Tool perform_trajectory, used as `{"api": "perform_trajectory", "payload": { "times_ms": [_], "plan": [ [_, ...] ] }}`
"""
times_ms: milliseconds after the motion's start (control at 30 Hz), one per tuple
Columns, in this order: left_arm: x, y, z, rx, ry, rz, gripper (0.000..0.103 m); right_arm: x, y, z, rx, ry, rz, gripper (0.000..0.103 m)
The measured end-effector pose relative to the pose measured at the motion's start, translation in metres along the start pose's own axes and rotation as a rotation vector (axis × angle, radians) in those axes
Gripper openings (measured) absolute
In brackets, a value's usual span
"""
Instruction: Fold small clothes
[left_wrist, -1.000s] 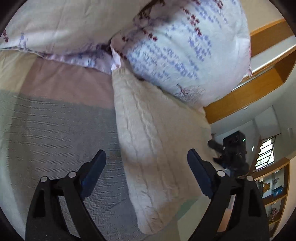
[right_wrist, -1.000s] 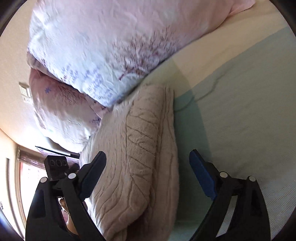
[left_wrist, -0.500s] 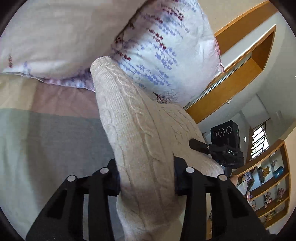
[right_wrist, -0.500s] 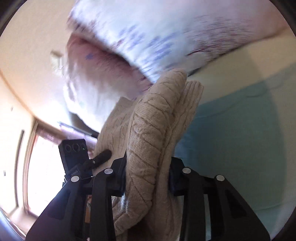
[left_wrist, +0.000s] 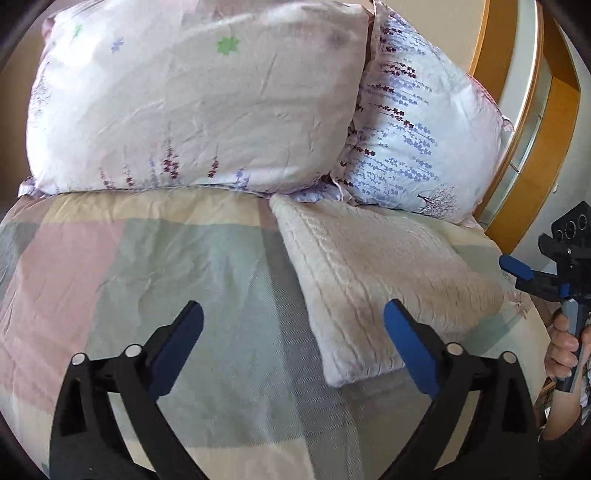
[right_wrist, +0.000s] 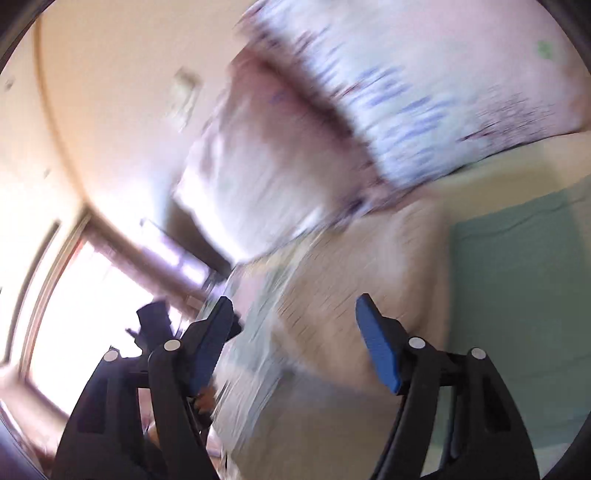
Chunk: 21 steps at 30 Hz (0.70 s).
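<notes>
While both my claws hang over the bed: nothing is held in either.
Left claw (left_wrist: 293, 334): jaws spread wide, blue pads apart, empty; it hovers above the checked blanket (left_wrist: 155, 266), with its right-side pad over the near edge of the sweater.
Right claw (right_wrist: 295, 332): jaws parted wide, empty; its view is smeared by motion blur, so finer detail cannot be told.
Sweater (left_wrist: 380, 273): a cream cable-knit piece, folded into a flat rectangle, lying on the blanket on the right side of the bed; in my right wrist view it shows as a beige blur (right_wrist: 354, 295) between and beyond the pads.
Sweater's far edge: just beside, perhaps touching, the pillows.
Pink pillow (left_wrist: 192, 99): large, floral print, propped at the head of the bed, left of the sweater.
Blue-flowered pillow (left_wrist: 424, 136): tucked against the pink one, directly behind the sweater.
Right claw seen from the left: at the frame's right edge (left_wrist: 532, 275), off the bed's side, gripped by my hand (left_wrist: 563, 343).
Wooden frame (left_wrist: 517, 155): orange-brown, behind the pillows.
</notes>
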<state>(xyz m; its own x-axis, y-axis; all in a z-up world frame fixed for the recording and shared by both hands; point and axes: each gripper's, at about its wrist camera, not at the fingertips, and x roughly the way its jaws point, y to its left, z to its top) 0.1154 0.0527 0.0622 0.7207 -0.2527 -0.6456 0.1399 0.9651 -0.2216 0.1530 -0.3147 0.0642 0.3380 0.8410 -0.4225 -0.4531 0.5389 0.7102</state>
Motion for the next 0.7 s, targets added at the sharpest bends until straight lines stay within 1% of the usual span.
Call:
{"api": "perform_trajectory", "payload": {
  "times_ms": [33,67,100,133,167,233,300,333,367,400,433,467,533,567,600,633,667,700],
  "plan": [
    [-0.003,-0.003,-0.008,0.0,-0.001,-0.002,0.101,0.015,-0.001,-0.005,-0.01,0.037,-0.108,0.072],
    [-0.003,-0.007,-0.014,-0.003,0.016,-0.004,0.101,0.028,-0.006,-0.007,-0.004,0.064,-0.19,0.072],
    [-0.004,-0.005,-0.02,-0.004,0.032,0.0,0.101,0.038,-0.019,-0.011,0.03,0.096,-0.253,0.07],
    [0.002,-0.009,-0.024,-0.007,0.054,0.005,0.101,0.046,-0.036,-0.014,0.1,0.118,-0.273,0.068],
    [0.005,-0.013,-0.03,-0.007,0.072,0.01,0.101,0.04,-0.041,-0.018,0.129,0.09,-0.256,0.063],
    [0.011,-0.021,-0.041,-0.007,0.095,0.023,0.101,0.024,-0.027,-0.029,0.109,0.034,-0.242,0.064],
    [0.016,-0.028,-0.049,-0.009,0.119,0.04,0.101,0.0,-0.008,-0.042,0.06,-0.051,-0.265,0.072],
    [0.018,-0.031,-0.053,-0.011,0.128,0.06,0.101,-0.008,0.0,-0.049,0.042,-0.082,-0.29,0.085],
    [0.022,-0.034,-0.055,-0.009,0.139,0.084,0.101,-0.014,0.004,-0.059,0.022,-0.101,-0.332,0.089],
    [0.027,-0.038,-0.056,0.001,0.155,0.108,0.101,-0.015,0.007,-0.07,0.002,-0.103,-0.388,0.089],
    [0.032,-0.042,-0.058,0.018,0.171,0.139,0.101,-0.009,0.006,-0.075,-0.014,-0.095,-0.442,0.089],
    [0.035,-0.046,-0.06,0.034,0.178,0.162,0.101,-0.001,0.006,-0.082,-0.037,-0.077,-0.52,0.089],
    [0.041,-0.05,-0.063,0.068,0.183,0.202,0.101,0.023,0.0,-0.087,-0.066,-0.021,-0.641,0.089],
    [0.042,-0.052,-0.063,0.08,0.189,0.214,0.101,0.038,-0.007,-0.087,-0.063,0.003,-0.676,0.09],
    [0.042,-0.053,-0.063,0.088,0.189,0.229,0.101,0.048,-0.011,-0.086,-0.061,0.023,-0.696,0.093],
    [0.043,-0.053,-0.064,0.09,0.198,0.246,0.101,0.053,-0.007,-0.087,-0.086,0.014,-0.717,0.095],
    [0.046,-0.053,-0.064,0.092,0.212,0.256,0.101,0.056,-0.004,-0.089,-0.102,0.009,-0.746,0.102],
    [0.046,-0.053,-0.064,0.096,0.214,0.259,0.101,0.062,-0.004,-0.088,-0.107,0.014,-0.761,0.102]
  ]
}}
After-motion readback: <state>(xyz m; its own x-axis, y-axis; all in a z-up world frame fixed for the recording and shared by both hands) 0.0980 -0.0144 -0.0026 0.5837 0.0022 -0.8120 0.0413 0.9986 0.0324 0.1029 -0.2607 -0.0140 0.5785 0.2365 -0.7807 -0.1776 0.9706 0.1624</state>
